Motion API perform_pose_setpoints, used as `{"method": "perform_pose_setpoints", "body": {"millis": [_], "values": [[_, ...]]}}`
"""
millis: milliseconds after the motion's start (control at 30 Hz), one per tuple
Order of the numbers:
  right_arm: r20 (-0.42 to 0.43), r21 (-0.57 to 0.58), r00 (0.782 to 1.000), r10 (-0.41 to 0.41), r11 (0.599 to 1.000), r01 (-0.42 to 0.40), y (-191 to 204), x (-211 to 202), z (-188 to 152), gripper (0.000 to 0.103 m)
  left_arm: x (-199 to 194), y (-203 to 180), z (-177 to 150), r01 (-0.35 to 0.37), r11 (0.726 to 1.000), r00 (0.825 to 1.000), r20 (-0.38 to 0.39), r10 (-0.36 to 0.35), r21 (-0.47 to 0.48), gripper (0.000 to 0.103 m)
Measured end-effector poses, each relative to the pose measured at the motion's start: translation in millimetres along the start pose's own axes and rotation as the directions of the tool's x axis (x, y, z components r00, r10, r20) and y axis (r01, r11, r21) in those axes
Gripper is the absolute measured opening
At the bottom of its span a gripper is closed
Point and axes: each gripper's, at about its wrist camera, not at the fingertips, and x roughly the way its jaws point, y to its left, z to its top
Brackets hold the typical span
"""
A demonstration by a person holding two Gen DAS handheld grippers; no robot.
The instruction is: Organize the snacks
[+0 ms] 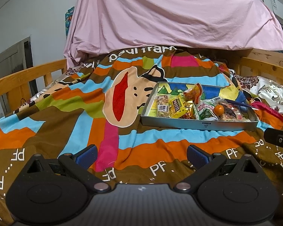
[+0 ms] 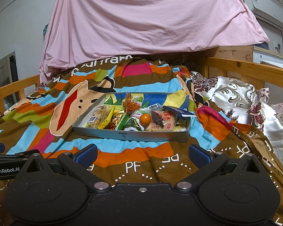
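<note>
I see a bed with a wooden rail [image 1: 26, 75] along its left side and another rail [image 2: 251, 69] on the right. A striped quilt [image 1: 66, 113] in brown, orange and blue covers it, with a floral pillow [image 2: 235, 98] at its right edge. A pink sheet [image 2: 141, 18] hangs draped across the far end. Behind it I make out a pale wall [image 1: 28, 9], a door [image 1: 11, 60] low on the left, and an air conditioner [image 2: 264, 7] high on the right. The light is dim and even.
</note>
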Motion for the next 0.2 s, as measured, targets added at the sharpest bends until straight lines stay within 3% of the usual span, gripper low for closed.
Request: {"method": "perform_pose_setpoints", "body": {"millis": [200], "values": [[-0.001, 0.001, 1.0, 0.0, 1.0, 0.0, 0.1, 0.1, -0.2, 0.102, 0.4, 1.0, -0.2, 0.005, 1.0, 1.0, -0.004, -0.005, -0.001, 0.103]]}}
